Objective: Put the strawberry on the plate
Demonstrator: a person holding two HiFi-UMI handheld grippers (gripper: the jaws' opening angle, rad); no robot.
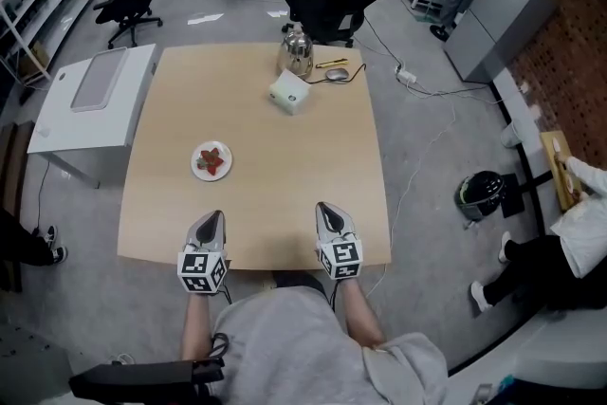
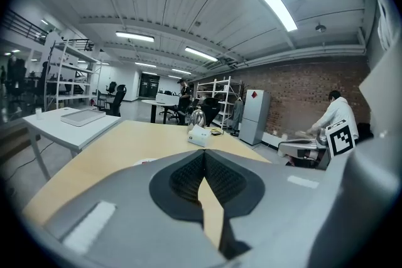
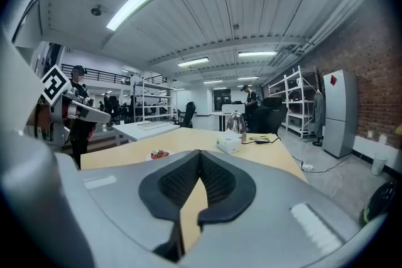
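Two grippers, left gripper and right gripper, hung closed and empty at the table's near edge. The strawberry already lay on the plate toward the left edge, so seemingly no move remained.

Here's the table, pale wood, square with rounded corners, most of its top bare. Off to nine o'clock of its middle sits a small white plate, alone on that side. Up at one o'clock there's a white box, turned at an angle. Beyond it, right at the far edge near twelve, stands a shiny metal kettle. Just beside that, toward two o'clock, a dark mouse and a thin yellow stick lie flat.
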